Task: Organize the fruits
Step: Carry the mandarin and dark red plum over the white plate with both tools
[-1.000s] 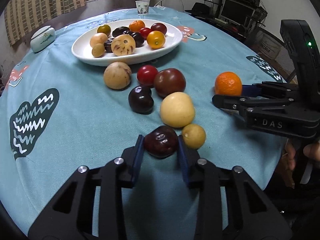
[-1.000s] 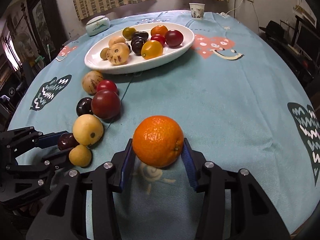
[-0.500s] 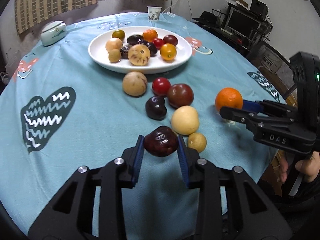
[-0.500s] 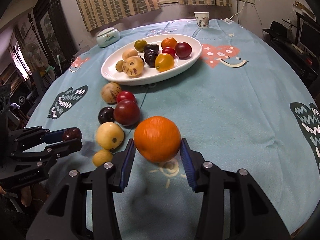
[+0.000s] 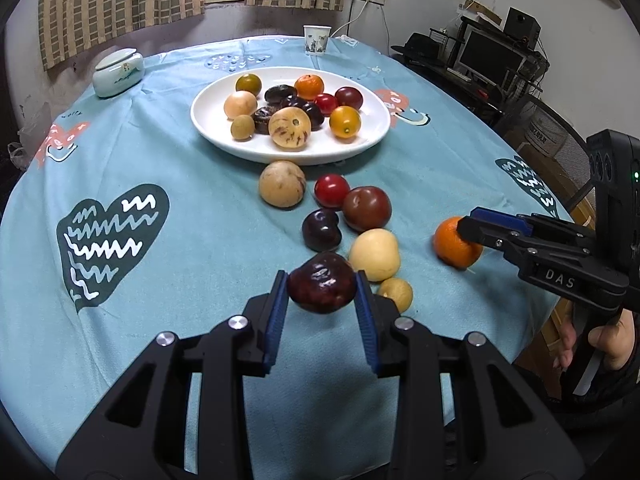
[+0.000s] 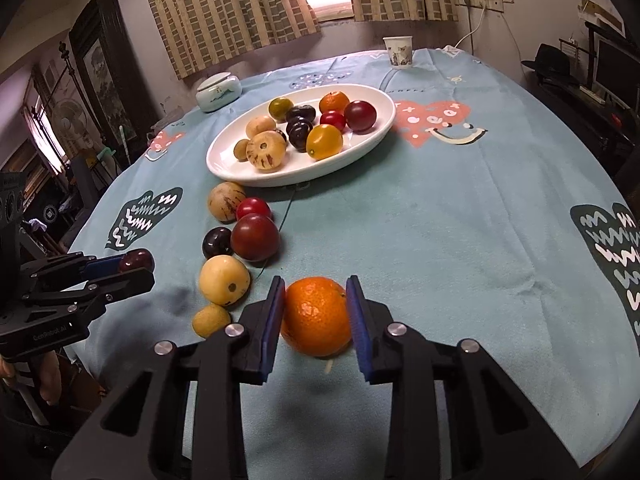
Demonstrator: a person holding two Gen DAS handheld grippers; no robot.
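Dark red plum [image 5: 322, 282] clamped between the fingers of the left gripper [image 5: 322, 300], lifted clear of the bench [image 5: 200, 240] on the near side of the white plate [image 5: 208, 124]. Orange mandarin [image 6: 316, 316] between the closing blue fingers of the right gripper [image 6: 316, 312], pads already pressing its sides, likewise near of the plate and off the cloth. Step in hand, by the look of it: carrying both fruits to the plate. Next move likely calls for a forward reach over the rim and a gentle release into a free spot. On the plate: eleven or so fruits, the dark ones hard to separate. Between plate and grippers: six loose fruits in a line.
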